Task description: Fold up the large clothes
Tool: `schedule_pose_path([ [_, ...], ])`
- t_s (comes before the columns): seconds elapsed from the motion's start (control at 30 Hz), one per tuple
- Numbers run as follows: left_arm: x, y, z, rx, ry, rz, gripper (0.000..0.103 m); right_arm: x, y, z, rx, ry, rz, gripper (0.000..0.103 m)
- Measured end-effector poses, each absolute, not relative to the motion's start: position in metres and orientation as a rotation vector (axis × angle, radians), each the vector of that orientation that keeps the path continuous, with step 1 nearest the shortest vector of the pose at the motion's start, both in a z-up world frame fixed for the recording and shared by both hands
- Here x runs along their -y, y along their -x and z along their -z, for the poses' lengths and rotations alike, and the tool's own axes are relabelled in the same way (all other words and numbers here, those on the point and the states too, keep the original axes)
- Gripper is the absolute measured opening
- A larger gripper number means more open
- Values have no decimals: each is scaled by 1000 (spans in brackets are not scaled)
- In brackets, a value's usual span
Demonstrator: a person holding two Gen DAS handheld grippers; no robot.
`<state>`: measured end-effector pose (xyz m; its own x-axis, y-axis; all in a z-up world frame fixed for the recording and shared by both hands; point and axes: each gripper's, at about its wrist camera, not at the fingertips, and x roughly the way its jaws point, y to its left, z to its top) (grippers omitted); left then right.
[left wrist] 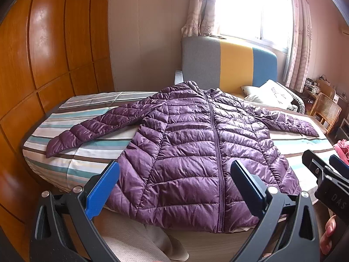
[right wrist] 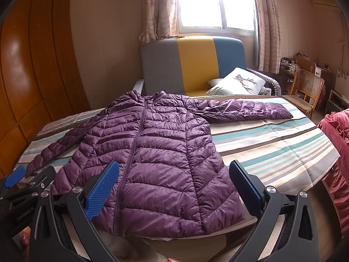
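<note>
A purple quilted down jacket [left wrist: 192, 148] [right wrist: 152, 152] lies flat and zipped on the striped bed [left wrist: 72, 161] [right wrist: 272, 148], both sleeves spread out sideways and its hem hanging over the near edge. My left gripper [left wrist: 174, 174] hovers open above the hem, holding nothing. My right gripper [right wrist: 174, 174] is likewise open and empty, over the jacket's lower right part. Each gripper shows in the other's view: the right one [left wrist: 322, 170] at the far right, the left one [right wrist: 28, 179] at the far left.
A grey, yellow and blue headboard [right wrist: 192, 63] and a white pillow [right wrist: 237, 83] sit at the bed's far end under a bright window. Wooden wardrobe doors [left wrist: 43, 54] line the left. A wicker chair [right wrist: 305, 89] and pink fabric [right wrist: 336, 152] stand to the right.
</note>
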<state>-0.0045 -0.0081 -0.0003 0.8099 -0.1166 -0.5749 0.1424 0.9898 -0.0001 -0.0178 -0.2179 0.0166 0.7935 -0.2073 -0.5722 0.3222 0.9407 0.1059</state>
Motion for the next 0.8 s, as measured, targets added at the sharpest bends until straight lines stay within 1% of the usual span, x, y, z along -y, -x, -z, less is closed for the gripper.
schedule_pose_path([
  [0.8, 10, 6, 0, -614, -41, 150, 101, 218, 18, -16, -591, -208, 285, 100],
])
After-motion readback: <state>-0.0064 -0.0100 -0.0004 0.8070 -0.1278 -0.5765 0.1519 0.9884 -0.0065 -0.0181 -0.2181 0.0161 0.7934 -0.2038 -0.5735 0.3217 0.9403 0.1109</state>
